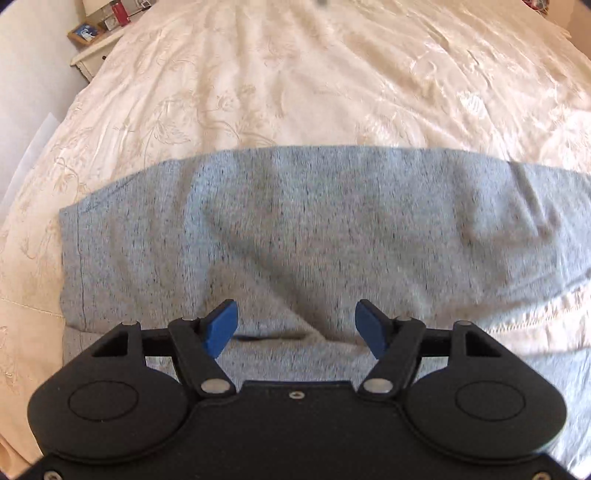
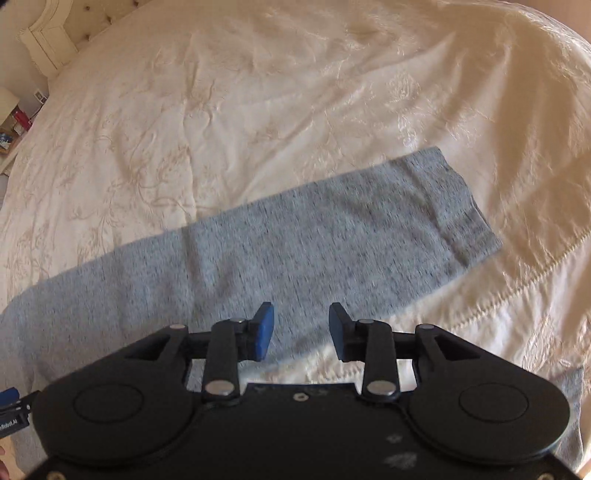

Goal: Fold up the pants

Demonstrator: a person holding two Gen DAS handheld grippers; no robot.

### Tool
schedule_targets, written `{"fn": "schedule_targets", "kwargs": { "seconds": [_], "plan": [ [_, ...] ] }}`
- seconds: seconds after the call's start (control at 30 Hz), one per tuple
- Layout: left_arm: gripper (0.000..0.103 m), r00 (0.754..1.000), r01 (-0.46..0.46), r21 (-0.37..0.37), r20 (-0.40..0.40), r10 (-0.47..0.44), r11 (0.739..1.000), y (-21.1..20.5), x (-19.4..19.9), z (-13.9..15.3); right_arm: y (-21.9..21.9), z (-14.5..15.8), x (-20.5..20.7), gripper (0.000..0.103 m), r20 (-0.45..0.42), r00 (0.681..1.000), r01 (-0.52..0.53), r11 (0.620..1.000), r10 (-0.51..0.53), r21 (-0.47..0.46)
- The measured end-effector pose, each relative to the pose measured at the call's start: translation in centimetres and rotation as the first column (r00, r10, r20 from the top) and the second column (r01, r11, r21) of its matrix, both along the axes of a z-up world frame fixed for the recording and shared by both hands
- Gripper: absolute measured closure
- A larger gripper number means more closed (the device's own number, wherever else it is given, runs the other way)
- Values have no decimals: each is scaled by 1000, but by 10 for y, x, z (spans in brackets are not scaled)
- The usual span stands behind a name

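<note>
At the far left of the left wrist view, a white nightstand point(image 1: 96, 51) stands beside the bed, carrying a small framed picture point(image 1: 84, 33) and a red item too small to identify. Across the rest of that view spreads a cream bedspread point(image 1: 295, 74) with a floral pattern, wrinkled and glossy. On it lie the gray heathered pants point(image 1: 314, 229), stretched flat in a wide band from a stitched hem at the left to the right edge of the picture, with soft creases through the middle. Above the near part of this fabric hangs the left gripper point(image 1: 296, 330), its blue-padded jaws spread well apart with nothing clamped between them; only the cloth shows below the gap.

In the right wrist view, the tufted headboard point(image 2: 48, 40) sits at the upper left. The same pants point(image 2: 295, 240) run diagonally from the lower left up to a cuffed end point(image 2: 465, 218) at the right, lying flat on the bedspread point(image 2: 258, 92). Over their near edge hovers the right gripper point(image 2: 301, 332), jaws parted and empty, not pressing on the fabric.
</note>
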State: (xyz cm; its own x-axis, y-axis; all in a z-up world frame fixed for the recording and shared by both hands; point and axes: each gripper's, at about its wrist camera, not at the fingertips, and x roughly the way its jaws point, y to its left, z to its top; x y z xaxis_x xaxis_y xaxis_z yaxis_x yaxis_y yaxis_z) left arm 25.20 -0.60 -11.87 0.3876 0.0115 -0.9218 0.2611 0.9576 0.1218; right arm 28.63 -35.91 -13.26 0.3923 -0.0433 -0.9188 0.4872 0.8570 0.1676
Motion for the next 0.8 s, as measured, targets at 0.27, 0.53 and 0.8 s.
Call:
{"fn": "schedule_targets", "kwargs": {
  "seconds": [0.27, 0.53, 0.8],
  "plan": [
    [31, 994, -101, 21, -48, 102, 995, -5, -3, -10, -10, -33, 104, 66, -17, 873, -480, 855, 487, -198],
    [31, 972, -203, 59, -107, 209, 977, 6, -3, -22, -7, -88, 135, 64, -190, 555, -830, 524, 810, -190],
    [31, 969, -217, 39, -110, 221, 975, -7, 40, -20, -20, -103, 157, 98, -182, 442, -893, 451, 878, 5]
  ]
}}
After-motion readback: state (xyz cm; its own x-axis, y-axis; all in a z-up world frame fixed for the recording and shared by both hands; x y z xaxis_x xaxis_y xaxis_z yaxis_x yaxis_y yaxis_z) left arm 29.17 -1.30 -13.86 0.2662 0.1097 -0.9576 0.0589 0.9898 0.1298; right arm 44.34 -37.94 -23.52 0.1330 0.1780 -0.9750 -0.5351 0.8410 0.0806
